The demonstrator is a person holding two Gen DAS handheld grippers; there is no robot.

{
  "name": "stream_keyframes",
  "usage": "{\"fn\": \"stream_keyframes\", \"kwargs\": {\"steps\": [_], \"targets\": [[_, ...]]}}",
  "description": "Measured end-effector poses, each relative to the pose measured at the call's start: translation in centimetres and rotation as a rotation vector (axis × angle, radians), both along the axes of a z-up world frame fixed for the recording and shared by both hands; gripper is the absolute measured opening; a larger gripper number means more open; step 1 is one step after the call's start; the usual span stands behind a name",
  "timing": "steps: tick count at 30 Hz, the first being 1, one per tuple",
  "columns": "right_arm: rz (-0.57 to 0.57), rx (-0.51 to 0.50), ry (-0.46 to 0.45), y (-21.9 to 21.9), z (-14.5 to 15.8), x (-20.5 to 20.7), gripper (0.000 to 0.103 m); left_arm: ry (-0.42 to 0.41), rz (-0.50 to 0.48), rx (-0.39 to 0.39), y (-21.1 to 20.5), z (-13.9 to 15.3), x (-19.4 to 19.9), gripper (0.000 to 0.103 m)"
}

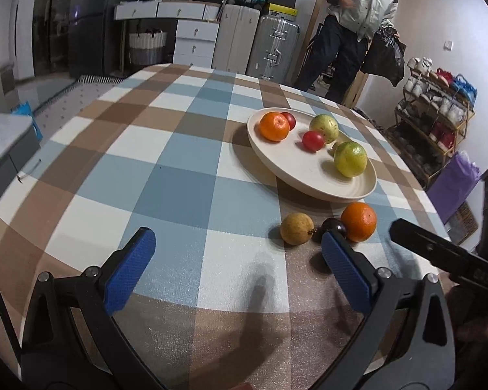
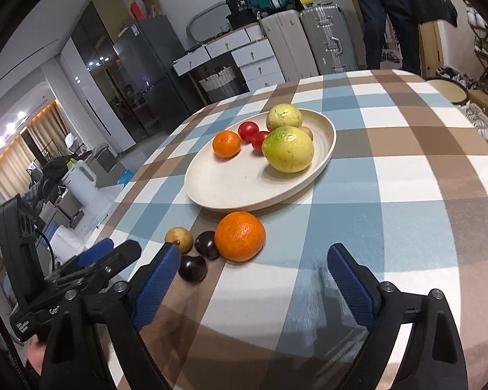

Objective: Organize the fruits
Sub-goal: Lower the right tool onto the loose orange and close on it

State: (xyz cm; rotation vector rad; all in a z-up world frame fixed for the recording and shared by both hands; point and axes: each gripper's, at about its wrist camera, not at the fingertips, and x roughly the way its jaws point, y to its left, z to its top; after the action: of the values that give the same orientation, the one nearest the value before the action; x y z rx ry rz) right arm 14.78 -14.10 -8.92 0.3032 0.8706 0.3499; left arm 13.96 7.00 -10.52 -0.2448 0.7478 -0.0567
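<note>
Fruits [image 2: 239, 236] lie clustered beside plate [image 2: 231, 191], row running left-right.

Round table [image 1: 166, 169] under blue, brown, white checked cloth. Behind it white drawers [image 1: 195, 40], upright suitcases [image 1: 273, 48], dark fridge [image 2: 146, 74]. Shoe rack [image 1: 436, 123] by white wall. Person [image 1: 358, 26] standing in doorway, black bag [image 1: 385, 55] in hand. Ceiling spotlights [image 2: 8, 130] on beyond
</note>
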Motion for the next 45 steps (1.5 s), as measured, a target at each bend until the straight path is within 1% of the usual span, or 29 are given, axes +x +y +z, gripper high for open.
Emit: {"fn": "stream_keyframes", "kwargs": {"steps": [2, 5, 9, 12, 14, 15, 17, 24, 28, 34, 39, 43, 45], "targets": [[0.007, 0.010, 0.016, 0.0, -0.3, 0.5, 0.084, -0.001, 0.004, -0.024, 0.4, -0.1, -0.2, 0.102], [0.016, 0.028, 0.032, 0.2, -0.6, 1.2, 0.080, -0.014, 0.008, -0.046, 0.6, -0.1, -0.4, 0.102], [0.031, 0.036, 0.039, 0.7, -0.9, 2.0, 0.075, -0.020, 0.001, -0.036, 0.2, 0.0, -0.3, 0.102], [0.035, 0.042, 0.048, 1.1, -1.0, 2.5, 0.066, -0.039, -0.008, -0.015, -0.3, 0.1, -0.6, 0.102], [0.047, 0.043, 0.056, 1.4, -1.2, 2.7, 0.053, -0.043, -0.016, -0.007, -0.5, 0.2, -0.9, 0.102], [0.051, 0.046, 0.059, 1.5, -1.3, 2.8, 0.051, -0.042, -0.019, -0.004, -0.6, 0.2, -0.9, 0.102], [0.058, 0.045, 0.071, 1.7, -1.6, 2.9, 0.041, -0.043, -0.021, -0.005, -0.6, 0.3, -0.9, 0.102], [0.047, 0.087, 0.056, 0.9, -1.2, 2.2, 0.040, -0.005, -0.022, -0.046, 0.0, -0.3, -0.3, 0.102], [0.043, 0.106, 0.038, 0.4, -0.8, 1.3, 0.040, 0.015, -0.020, -0.054, 0.1, -0.5, -0.1, 0.102], [0.041, 0.120, 0.016, -0.6, -0.2, -0.4, 0.040, 0.049, -0.024, -0.011, -0.5, -0.6, 0.5, 0.102], [0.035, 0.118, -0.001, -1.7, 0.2, -1.7, 0.040, 0.052, -0.043, 0.017, -1.3, -0.3, 0.9, 0.102], [0.020, 0.125, -0.011, -2.8, 0.6, -2.4, 0.040, 0.078, -0.073, 0.029, -2.2, -0.3, 1.8, 0.102], [0.012, 0.129, -0.015, -3.2, 0.6, -2.7, 0.040, 0.089, -0.075, 0.048, -2.7, -0.3, 2.3, 0.102]]}}
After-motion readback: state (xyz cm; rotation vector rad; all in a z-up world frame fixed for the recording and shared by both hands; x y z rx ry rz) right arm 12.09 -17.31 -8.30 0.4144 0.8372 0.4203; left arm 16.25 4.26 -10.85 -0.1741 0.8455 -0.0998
